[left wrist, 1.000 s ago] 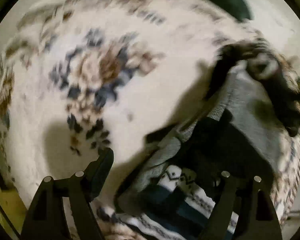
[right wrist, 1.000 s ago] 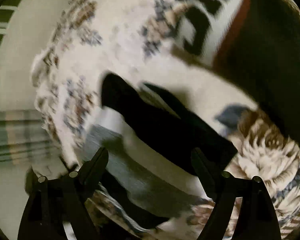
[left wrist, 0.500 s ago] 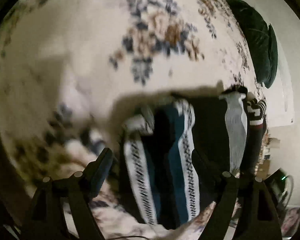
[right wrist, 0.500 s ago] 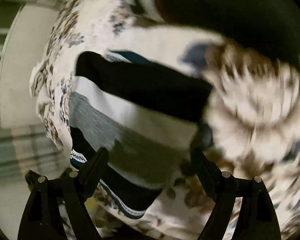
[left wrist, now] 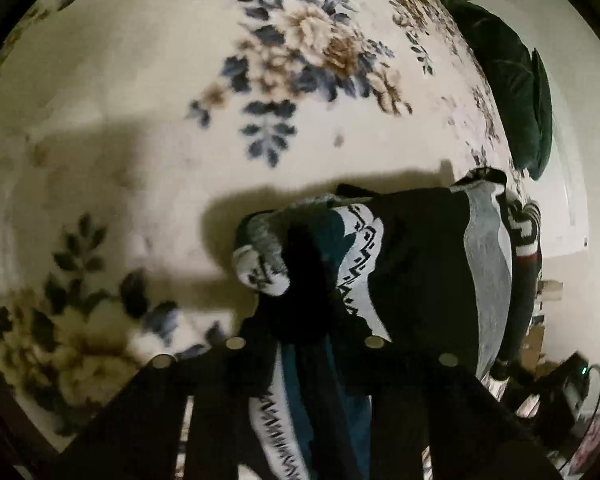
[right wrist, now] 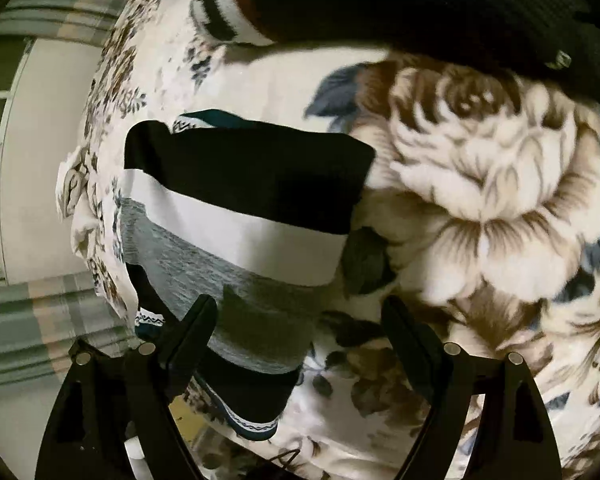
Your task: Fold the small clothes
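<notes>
Left hand-held gripper (left wrist: 300, 344): clamped on a patterned sock (left wrist: 352, 256).
Right hand-held gripper (right wrist: 300, 344): fingers apart, holding nothing.
Striped sock (right wrist: 236, 216): lying flat on floral blanket (right wrist: 500, 200).
Dark garment (right wrist: 420, 4): beyond it.

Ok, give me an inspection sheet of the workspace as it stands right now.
Surface: floral blanket, cream with brown and blue flowers, covers the work area.
Job's things: patterned teal sock pinched and bunched up; colour-block sock, black, white and grey bands, lying flat on it; another dark sock with striped cuff beside them.
Clutter: nothing seen on the blanket besides the socks.
Grippers: left gripper shut on the patterned teal sock; right gripper open, fingers over the colour-block sock's lower end.
Cables: a thin dark cable by a small device at the right edge.
Surroundings: dark green cushion, pale wall.
</notes>
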A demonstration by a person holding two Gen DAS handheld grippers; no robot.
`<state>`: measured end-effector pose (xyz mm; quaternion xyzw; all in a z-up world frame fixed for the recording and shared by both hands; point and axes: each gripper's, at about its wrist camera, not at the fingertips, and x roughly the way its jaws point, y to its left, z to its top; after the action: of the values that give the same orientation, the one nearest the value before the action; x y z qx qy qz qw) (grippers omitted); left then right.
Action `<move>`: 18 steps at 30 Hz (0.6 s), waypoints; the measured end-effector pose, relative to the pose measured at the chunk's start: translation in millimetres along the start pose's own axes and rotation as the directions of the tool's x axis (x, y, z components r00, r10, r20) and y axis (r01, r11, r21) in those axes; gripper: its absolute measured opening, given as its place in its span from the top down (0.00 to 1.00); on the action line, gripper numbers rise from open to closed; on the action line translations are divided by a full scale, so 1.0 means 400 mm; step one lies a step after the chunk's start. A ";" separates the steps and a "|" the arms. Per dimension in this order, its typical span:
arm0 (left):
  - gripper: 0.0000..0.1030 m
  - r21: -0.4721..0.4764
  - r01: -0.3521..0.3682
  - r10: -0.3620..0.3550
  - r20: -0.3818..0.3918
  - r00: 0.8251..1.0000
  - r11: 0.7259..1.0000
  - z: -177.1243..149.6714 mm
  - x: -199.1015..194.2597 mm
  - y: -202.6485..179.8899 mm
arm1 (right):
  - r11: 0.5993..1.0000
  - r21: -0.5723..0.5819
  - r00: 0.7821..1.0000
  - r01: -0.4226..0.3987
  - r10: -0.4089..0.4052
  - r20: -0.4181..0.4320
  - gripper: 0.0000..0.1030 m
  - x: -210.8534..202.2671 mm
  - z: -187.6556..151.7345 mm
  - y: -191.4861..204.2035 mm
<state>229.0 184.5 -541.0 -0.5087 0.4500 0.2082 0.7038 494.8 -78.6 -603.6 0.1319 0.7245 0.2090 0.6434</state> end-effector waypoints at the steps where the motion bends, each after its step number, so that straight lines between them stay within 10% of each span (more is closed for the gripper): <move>1: 0.82 -0.010 -0.006 0.006 -0.007 1.000 1.000 0.000 -0.005 0.014 | 1.000 -0.004 1.000 0.000 0.000 0.000 0.16 -0.004 0.003 0.007; 11: 0.51 -0.207 0.224 -0.234 -0.026 0.972 0.952 -0.037 -0.082 0.011 | 1.000 -0.011 1.000 -0.018 0.018 0.001 0.16 0.005 -0.001 0.030; 17: 0.54 -0.137 0.109 -0.123 -0.098 0.988 0.985 -0.069 0.049 -0.030 | 0.999 0.030 1.000 -0.017 0.017 -0.003 0.16 0.015 0.010 0.008; 18: 0.71 -0.121 0.100 -0.108 -0.061 0.992 0.988 -0.074 0.043 -0.034 | 0.999 0.031 1.000 -0.019 0.019 -0.004 0.16 0.014 0.009 0.007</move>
<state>235.5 149.6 -550.5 -0.5791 0.4331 0.1800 0.6669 497.4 -73.1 -607.5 0.1483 0.7278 0.2042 0.6376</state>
